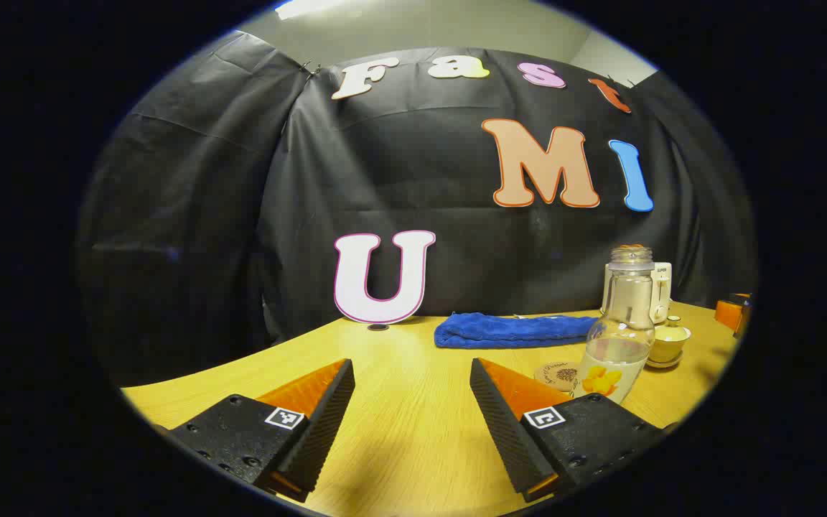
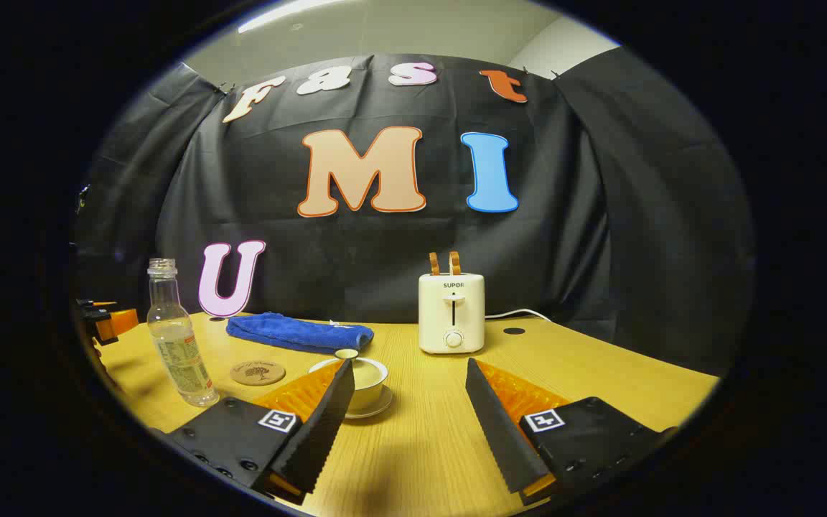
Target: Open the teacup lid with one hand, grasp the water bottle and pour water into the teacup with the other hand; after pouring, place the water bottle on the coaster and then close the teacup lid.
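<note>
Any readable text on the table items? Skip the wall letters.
"SUPOR": on the front of the toaster.
Water bottle label: print too small to read.
Coaster: a dark design with lettering, too blurred to read.
Teacup: no text visible.

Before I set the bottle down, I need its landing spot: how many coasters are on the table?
1: the coaster lies flat between the water bottle and the teacup, before the blue towel.

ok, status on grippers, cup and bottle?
Both hand-held grippers open, empty. Teacup lidded, water bottle upright beside coaster. Nothing in the way.
</note>
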Demonstrator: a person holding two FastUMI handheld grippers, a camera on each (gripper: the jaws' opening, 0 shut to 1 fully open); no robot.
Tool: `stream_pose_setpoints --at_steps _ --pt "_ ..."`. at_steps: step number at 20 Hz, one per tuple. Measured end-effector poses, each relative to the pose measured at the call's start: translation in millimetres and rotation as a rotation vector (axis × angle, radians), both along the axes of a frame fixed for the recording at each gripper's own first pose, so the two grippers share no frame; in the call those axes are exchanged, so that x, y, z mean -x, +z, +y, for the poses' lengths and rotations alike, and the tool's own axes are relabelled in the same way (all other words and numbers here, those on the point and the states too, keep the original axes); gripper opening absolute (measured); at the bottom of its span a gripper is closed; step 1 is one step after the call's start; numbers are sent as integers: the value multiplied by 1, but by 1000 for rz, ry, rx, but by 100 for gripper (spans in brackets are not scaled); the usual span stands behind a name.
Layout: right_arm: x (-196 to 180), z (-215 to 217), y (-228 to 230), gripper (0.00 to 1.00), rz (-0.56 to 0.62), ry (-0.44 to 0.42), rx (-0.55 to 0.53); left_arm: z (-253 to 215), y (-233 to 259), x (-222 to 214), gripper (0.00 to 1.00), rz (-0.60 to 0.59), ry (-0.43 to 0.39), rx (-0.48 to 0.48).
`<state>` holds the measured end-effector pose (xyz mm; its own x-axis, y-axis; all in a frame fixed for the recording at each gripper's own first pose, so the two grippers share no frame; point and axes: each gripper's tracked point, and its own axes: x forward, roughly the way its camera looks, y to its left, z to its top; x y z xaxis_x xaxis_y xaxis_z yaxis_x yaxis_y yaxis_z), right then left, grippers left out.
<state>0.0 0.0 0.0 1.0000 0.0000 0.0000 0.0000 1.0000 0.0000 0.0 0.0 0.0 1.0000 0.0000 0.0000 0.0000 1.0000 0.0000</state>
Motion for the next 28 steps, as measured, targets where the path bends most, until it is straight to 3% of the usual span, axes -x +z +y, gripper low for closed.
stream_pose_setpoints --at_steps 23,28 --pt "0 -2 0 98 0 3 2 0 -3 2 95 1 -4 0" --pt "-9 13 -3 96 6 62 1 -1 -3 2 95 0 -6 -1"
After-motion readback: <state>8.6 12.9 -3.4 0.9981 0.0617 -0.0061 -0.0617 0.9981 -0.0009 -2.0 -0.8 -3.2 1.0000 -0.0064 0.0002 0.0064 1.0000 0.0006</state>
